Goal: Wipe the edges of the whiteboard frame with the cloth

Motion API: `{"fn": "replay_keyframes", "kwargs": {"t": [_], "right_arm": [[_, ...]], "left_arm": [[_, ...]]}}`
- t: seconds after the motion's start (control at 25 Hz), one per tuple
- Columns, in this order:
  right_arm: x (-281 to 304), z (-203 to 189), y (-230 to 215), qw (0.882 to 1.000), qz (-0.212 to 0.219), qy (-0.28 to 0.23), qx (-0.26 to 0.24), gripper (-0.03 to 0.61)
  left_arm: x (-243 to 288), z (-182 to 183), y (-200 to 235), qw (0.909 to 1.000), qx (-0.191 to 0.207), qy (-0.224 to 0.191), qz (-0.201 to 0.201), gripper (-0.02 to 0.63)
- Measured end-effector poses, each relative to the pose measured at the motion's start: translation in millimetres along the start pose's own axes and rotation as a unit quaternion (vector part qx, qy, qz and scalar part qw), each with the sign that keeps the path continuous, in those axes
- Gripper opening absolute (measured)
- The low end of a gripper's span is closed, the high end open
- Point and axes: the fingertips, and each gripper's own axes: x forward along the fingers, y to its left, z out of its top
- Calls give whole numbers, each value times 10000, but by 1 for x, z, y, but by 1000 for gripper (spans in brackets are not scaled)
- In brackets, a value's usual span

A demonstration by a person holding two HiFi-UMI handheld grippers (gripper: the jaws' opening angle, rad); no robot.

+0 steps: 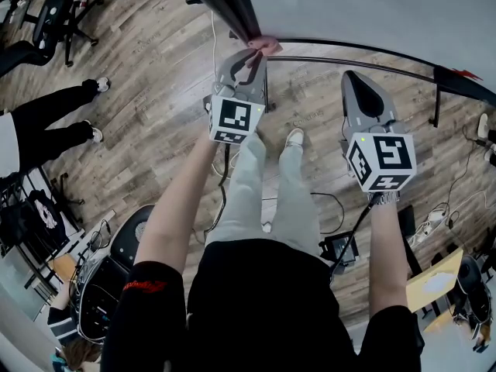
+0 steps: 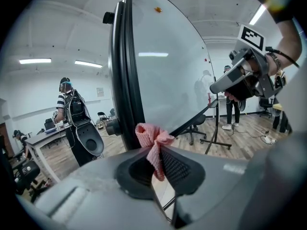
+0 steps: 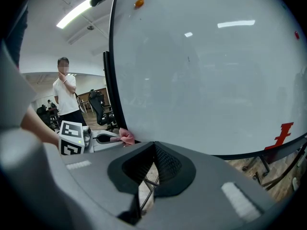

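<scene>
A pink cloth (image 2: 152, 140) is clamped in the left gripper (image 1: 254, 53) against the whiteboard frame's (image 1: 231, 6) lower corner. The right gripper (image 1: 355, 80) is held closed, empty, near the bottom edge, above a wooden floor (image 1: 155, 107).

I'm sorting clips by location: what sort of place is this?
Probably an office or lab workroom: a large whiteboard on a stand, an office chair on wood-look floor, and ceiling strip lights.

- Head view looks steeply down onto left gripper (image 1: 259, 50), right gripper (image 1: 353, 77) and whiteboard (image 1: 372, 14).
- Left gripper view looks along its jaws, past the cloth (image 2: 152, 143), hard against the frame (image 2: 125, 80).
- Right gripper view faces the whiteboard close up; both gripper views share it.
</scene>
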Motion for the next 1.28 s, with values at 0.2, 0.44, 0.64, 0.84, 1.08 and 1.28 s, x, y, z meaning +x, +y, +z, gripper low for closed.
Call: {"fn": "replay_keyframes", "kwargs": {"t": [0.2,0.44,0.64,0.84,1.08,1.28], "right_arm": [[-1,3,4,10000,24,-25,13,2],[-7,11,7,10000,35,-53,-35,2],[-10,19,11,9999,56,-105,-50,2],[-17,24,19,9999,80,-104,-76,2],[-31,39,22,9997,7,-229,-16,2],[-50,49,24,9994,-74,-342,-18,2]], "left_arm": [[-9,7,-7,9997,-190,-134,-26,21],[-26,14,-15,9992,-339,-185,-110,21],[-40,26,-18,9984,-464,-295,-150,21],[-59,44,-21,9966,-655,-459,-176,21],[-90,66,-16,9945,-805,-664,-73,21],[-117,97,-5,9912,-932,-938,105,21]]}}
